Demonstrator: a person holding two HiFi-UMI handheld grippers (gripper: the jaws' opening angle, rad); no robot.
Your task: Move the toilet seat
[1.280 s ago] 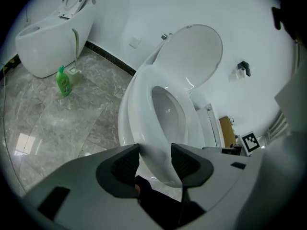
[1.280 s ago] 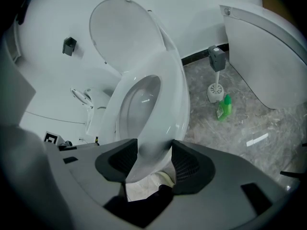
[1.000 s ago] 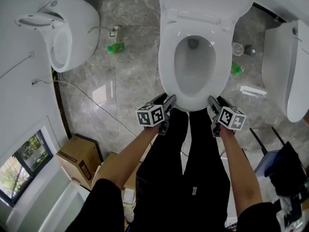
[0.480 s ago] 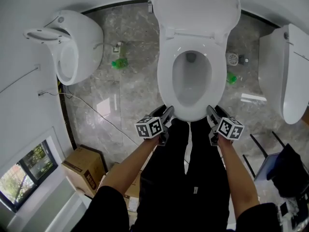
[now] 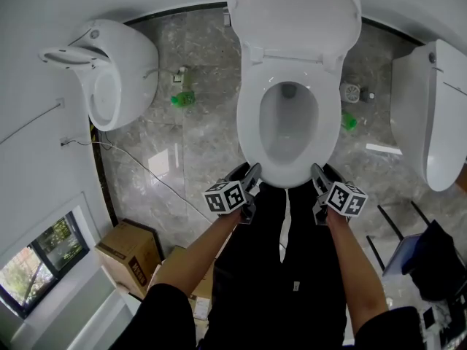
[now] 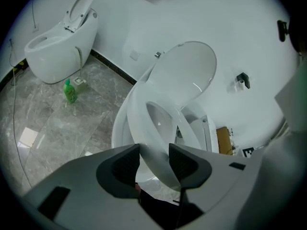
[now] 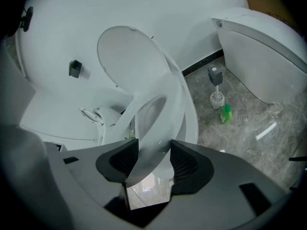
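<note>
A white toilet stands ahead with its lid (image 5: pixel 295 9) raised against the wall. Its seat (image 5: pixel 249 122) is a white ring, and in both gripper views it tilts up off the bowl. My left gripper (image 5: pixel 252 173) is at the seat's front left rim and my right gripper (image 5: pixel 316 173) at the front right. In the left gripper view the seat rim (image 6: pixel 144 123) passes between the black pads of the left gripper (image 6: pixel 154 159). In the right gripper view the seat rim (image 7: pixel 168 109) likewise fills the right gripper (image 7: pixel 154 157). Both pairs of jaws are closing on the rim.
A second toilet (image 5: pixel 109 71) stands at the left and a third (image 5: pixel 438 115) at the right. Green bottles (image 5: pixel 182 98) (image 5: pixel 349 122) and a toilet brush (image 5: pixel 356 92) sit on the marble floor. Cardboard boxes (image 5: pixel 124 257) lie at the lower left, near a cable (image 5: pixel 139 159).
The head view has drawn back a little, so more of the lid shows. Both grippers stay at the seat's front rim and sit slightly lower in the picture.
</note>
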